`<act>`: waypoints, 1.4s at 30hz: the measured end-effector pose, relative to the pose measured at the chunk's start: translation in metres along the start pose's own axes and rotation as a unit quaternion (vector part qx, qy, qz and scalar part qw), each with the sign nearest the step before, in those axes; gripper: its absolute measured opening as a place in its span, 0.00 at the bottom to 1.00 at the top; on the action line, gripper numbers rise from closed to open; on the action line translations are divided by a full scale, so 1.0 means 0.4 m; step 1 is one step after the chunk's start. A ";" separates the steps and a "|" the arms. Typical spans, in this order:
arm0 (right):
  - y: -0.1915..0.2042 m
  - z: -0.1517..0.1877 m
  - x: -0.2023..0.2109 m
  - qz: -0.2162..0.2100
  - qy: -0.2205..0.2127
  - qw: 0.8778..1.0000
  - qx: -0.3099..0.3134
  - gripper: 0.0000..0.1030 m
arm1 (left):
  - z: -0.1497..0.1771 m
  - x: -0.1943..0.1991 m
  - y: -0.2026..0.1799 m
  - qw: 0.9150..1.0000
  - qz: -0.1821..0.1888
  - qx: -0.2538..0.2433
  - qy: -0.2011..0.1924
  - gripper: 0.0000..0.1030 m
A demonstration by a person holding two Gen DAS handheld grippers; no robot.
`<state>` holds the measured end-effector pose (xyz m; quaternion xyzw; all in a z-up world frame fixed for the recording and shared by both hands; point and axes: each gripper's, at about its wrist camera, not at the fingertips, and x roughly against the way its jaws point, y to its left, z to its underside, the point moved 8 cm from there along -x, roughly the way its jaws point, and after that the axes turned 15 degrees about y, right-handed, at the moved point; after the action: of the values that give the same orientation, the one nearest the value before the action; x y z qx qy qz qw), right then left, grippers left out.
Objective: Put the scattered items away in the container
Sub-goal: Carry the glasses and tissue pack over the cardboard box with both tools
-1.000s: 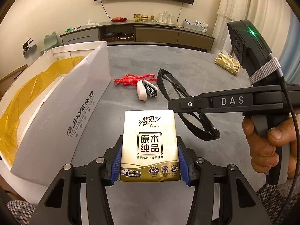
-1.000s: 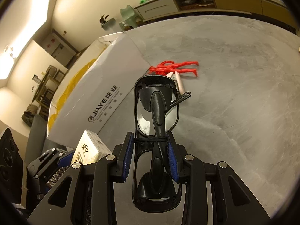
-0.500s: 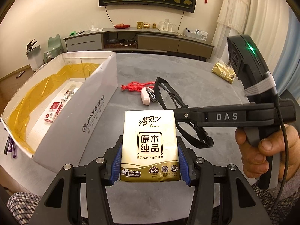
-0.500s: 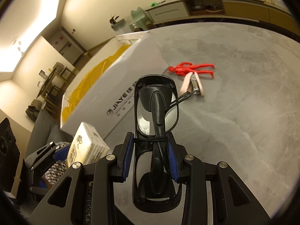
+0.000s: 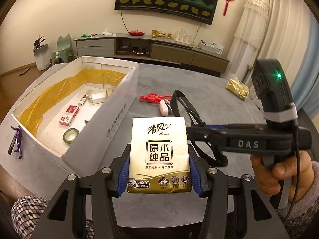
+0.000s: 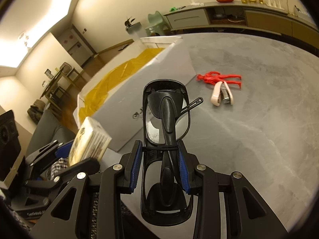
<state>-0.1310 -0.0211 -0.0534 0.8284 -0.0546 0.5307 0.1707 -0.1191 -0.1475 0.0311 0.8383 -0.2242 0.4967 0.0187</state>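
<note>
My left gripper (image 5: 159,176) is clamped on a pack of tissues (image 5: 159,155), its blue pads pressed against both long sides of the pack, which I hold flat and off the grey table (image 5: 209,91), just beside the near corner of the white cardboard box (image 5: 103,131). My right gripper (image 6: 159,169) is closed on a pair of black glasses (image 6: 166,139), folded, with one temple arm sticking out to the right; the glasses point forward over the table, and from the left camera I see them reaching past the right edge of the tissue pack. A hand (image 5: 279,171) wraps the right gripper's handle. The box stands open on the left part of the table, lined with yellow film, and inside it lie a roll of tape (image 5: 70,136), a small red and white carton (image 5: 69,115) and a white charger (image 5: 97,98). Still out on the table, well beyond both grippers, are a pink stapler (image 6: 221,96) and, touching its far end, a red clip (image 6: 217,78). A gold packet (image 5: 237,88) lies near the table's far right edge.
</note>
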 end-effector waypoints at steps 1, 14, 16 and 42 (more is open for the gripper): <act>0.007 0.000 0.003 -0.001 -0.002 1.000 0.001 0.35 | -0.001 0.003 0.007 1.000 0.001 0.003 -0.001 0.51; 0.084 -0.013 0.023 -0.010 -0.016 1.000 0.007 0.35 | -0.014 0.042 0.071 0.999 0.024 0.030 -0.023 0.51; 0.097 -0.017 0.021 -0.011 -0.015 1.000 0.009 0.35 | -0.020 0.051 0.084 0.999 0.027 0.035 -0.029 0.51; 0.237 -0.146 0.013 0.020 -0.020 0.999 0.046 0.35 | -0.101 0.160 0.307 0.992 0.024 0.090 -0.089 0.51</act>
<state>-0.2047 -0.0892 -0.0052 0.8447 -0.0501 0.5189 0.1209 -0.1750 -0.2706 0.0820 0.8718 -0.1994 0.4386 -0.0885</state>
